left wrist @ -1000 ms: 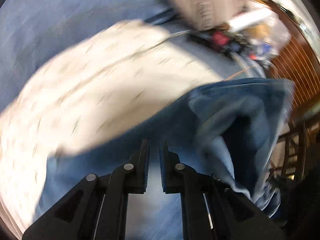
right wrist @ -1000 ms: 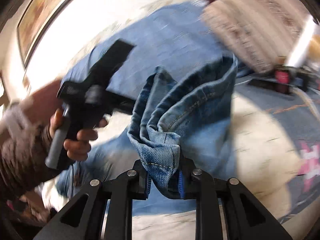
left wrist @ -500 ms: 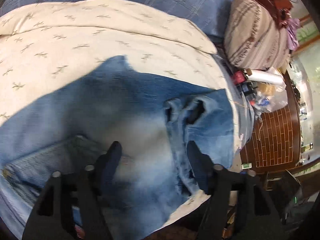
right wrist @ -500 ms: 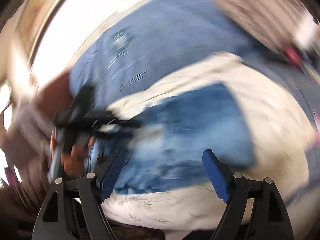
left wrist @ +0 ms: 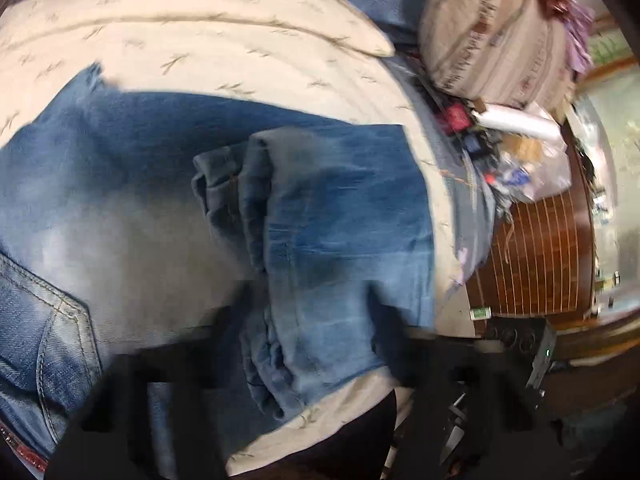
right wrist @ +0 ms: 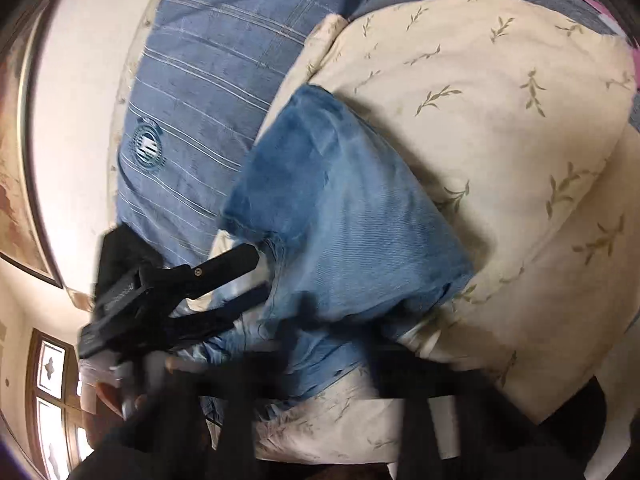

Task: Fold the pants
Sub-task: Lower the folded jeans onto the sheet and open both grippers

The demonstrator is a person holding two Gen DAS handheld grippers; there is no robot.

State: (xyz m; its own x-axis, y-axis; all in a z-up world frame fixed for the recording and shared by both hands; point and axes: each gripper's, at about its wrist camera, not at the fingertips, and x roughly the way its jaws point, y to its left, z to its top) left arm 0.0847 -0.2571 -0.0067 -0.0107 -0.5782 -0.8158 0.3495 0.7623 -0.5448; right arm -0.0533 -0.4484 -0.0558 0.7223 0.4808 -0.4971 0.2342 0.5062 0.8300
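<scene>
Blue jeans [left wrist: 340, 220] lie folded on a cream leaf-print bedspread [left wrist: 200, 20], with a back pocket [left wrist: 52, 320] at the lower left. My left gripper [left wrist: 316, 320] is motion-blurred low over them. Its jaws are closing but still stand apart, astride the rolled edge of the top layer. In the right wrist view the jeans [right wrist: 340, 208] form a blue wedge, and the left gripper [right wrist: 256, 276] comes in from the left with a gap between its fingers. My right gripper [right wrist: 334, 344] is a dark smear at the jeans' near edge. Its jaws are closing with denim between them, and whether they press is hidden by blur.
A striped pillow [left wrist: 480, 32] and a heap of small clutter [left wrist: 512, 152] lie at the far right beside a brown slatted panel [left wrist: 540, 248]. A blue striped cloth [right wrist: 200, 80] covers the bed beyond the bedspread [right wrist: 500, 120]. A person's hand [right wrist: 120, 392] holds the left gripper.
A second ago the jeans hung lifted with the right gripper shut on a hem. Then both grippers opened wide and let the jeans drop flat. Now both sit lower, fingers narrowing.
</scene>
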